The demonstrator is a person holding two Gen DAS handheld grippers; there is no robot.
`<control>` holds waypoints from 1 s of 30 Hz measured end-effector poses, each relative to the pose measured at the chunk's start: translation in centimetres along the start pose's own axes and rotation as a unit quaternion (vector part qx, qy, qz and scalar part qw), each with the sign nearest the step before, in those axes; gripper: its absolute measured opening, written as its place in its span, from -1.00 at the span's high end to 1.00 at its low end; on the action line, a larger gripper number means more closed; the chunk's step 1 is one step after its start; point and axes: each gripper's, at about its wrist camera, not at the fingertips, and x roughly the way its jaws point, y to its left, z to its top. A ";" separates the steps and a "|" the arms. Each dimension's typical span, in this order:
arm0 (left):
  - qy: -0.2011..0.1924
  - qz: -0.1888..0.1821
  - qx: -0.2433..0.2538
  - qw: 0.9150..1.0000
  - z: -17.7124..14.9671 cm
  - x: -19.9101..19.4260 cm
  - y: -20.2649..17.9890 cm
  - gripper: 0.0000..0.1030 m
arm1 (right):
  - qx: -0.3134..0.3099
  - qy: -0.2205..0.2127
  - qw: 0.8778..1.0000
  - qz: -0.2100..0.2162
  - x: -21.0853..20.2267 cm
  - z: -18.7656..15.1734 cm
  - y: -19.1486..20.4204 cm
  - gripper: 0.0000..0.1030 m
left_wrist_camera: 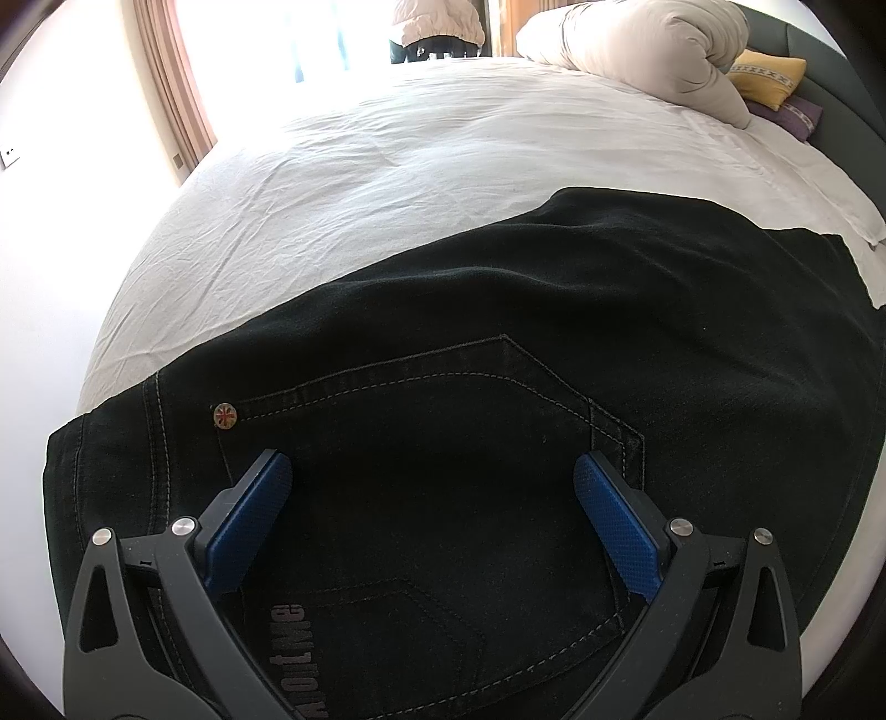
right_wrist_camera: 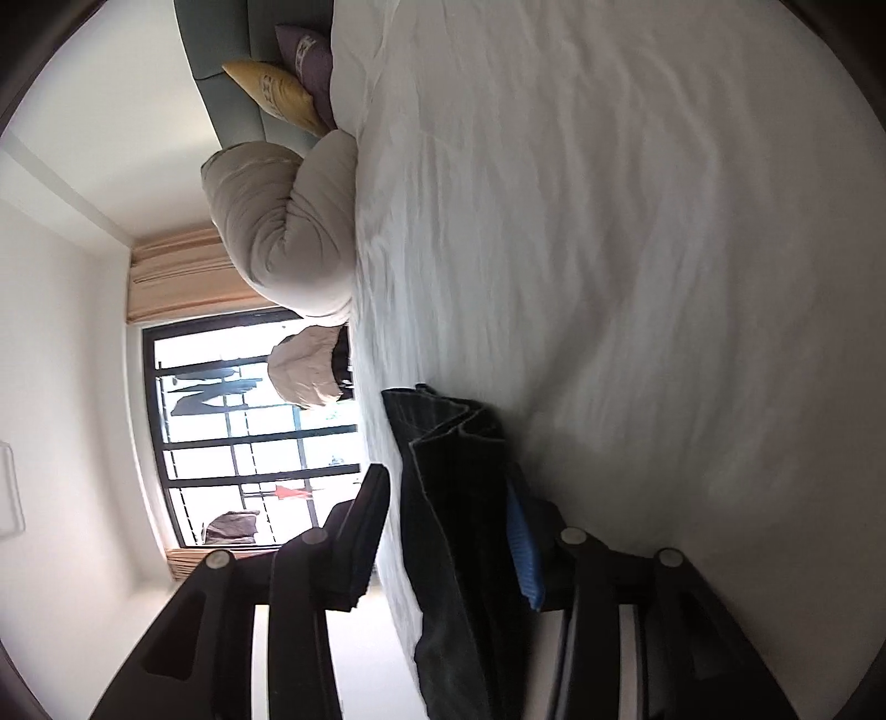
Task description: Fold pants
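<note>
Black jeans (left_wrist_camera: 498, 332) lie flat across the near part of a white bed sheet (left_wrist_camera: 387, 166), back pocket and a metal rivet (left_wrist_camera: 225, 415) facing up. My left gripper (left_wrist_camera: 432, 471) stands open right over that pocket, one blue pad (left_wrist_camera: 249, 526) on each side of it, nothing pinched. The right wrist view is rolled onto its side. There a bunched end of the jeans (right_wrist_camera: 459, 554) rises off the sheet between the fingers of my right gripper (right_wrist_camera: 446, 479). The cloth lies against the blue pad (right_wrist_camera: 523, 554); a strip of white shows between it and the other finger (right_wrist_camera: 371, 526).
A rolled beige duvet (left_wrist_camera: 637, 50) lies at the head of the bed, with a yellow pillow (left_wrist_camera: 767, 77) and a purple one (left_wrist_camera: 797, 116) behind it. A person in a pale puffy jacket (left_wrist_camera: 437, 22) stands by the bright window. Bare sheet stretches beyond the jeans.
</note>
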 end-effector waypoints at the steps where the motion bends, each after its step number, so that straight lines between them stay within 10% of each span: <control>1: 0.000 0.000 0.000 1.000 0.0 0.0 0.0 -1.00 | -0.004 0.003 1.000 -0.003 0.1 0.0 0.1 0.16; 13: 0.000 0.001 0.001 1.000 0.0 0.0 -0.1 -1.00 | -0.071 0.024 0.996 -0.042 1.7 -0.3 2.1 0.14; 20: 0.000 0.000 0.000 1.000 0.1 0.0 -0.2 -1.00 | -0.084 0.032 0.993 -0.082 2.9 -0.1 2.1 0.68; 30: 0.021 -0.041 -0.055 0.997 1.5 -0.7 0.7 -1.00 | -0.128 0.017 0.984 -0.120 1.9 -0.9 2.8 0.86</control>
